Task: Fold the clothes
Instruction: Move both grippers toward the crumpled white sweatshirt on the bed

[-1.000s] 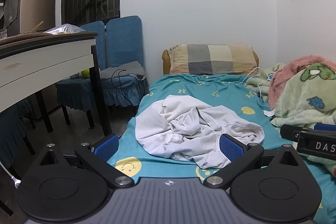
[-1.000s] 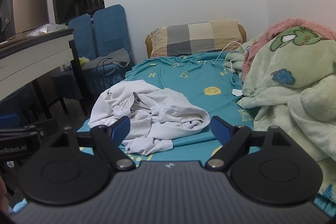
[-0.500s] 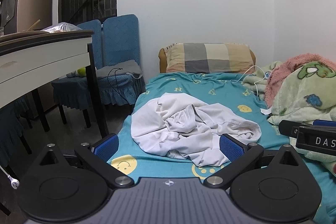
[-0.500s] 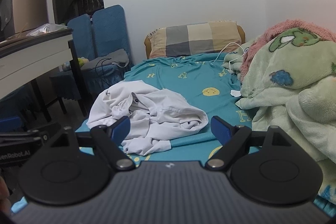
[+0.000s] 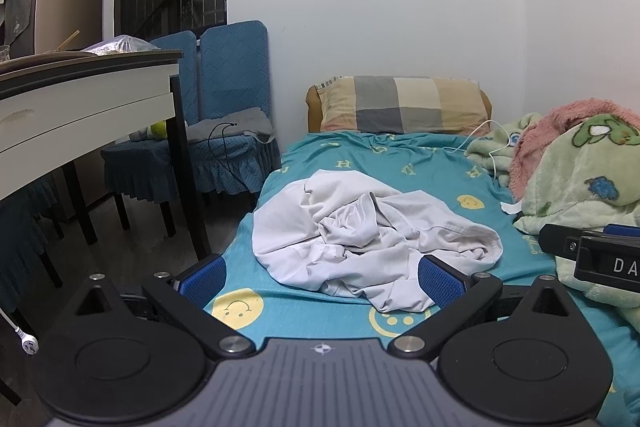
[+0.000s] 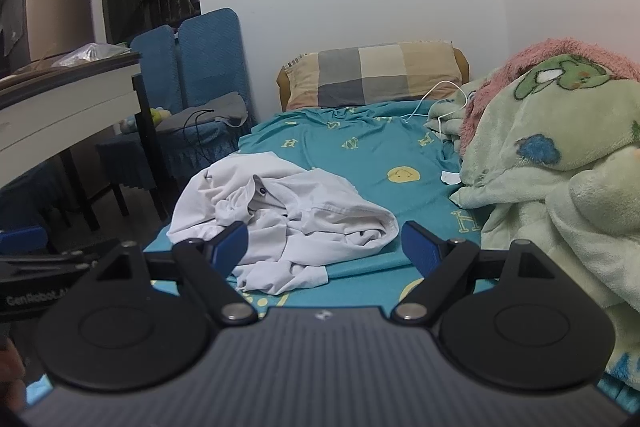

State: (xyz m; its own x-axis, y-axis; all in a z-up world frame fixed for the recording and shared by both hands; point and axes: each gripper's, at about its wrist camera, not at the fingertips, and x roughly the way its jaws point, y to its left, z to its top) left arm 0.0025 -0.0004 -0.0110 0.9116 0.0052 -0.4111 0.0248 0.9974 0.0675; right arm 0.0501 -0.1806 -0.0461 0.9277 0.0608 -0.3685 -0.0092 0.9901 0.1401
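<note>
Teal bed (image 5: 460, 163), crumpled, seemingly white shirt (image 5: 360, 227)

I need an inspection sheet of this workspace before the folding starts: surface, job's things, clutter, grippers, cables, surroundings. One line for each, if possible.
Surface: bed with teal sheet, wrinkled, smiley and letter print.
Job's things: one white garment, crumpled in a heap near the foot of the bed, not yet folded.
Clutter: green and pink blankets piled along the right side; checked pillow at the head.
Grippers: left gripper open, holding nothing; right gripper open, holding nothing; both short of the garment.
Cables: white cable on the sheet near the pillow; black cable on the chair.
Surroundings: blue chairs, table at left.
</note>
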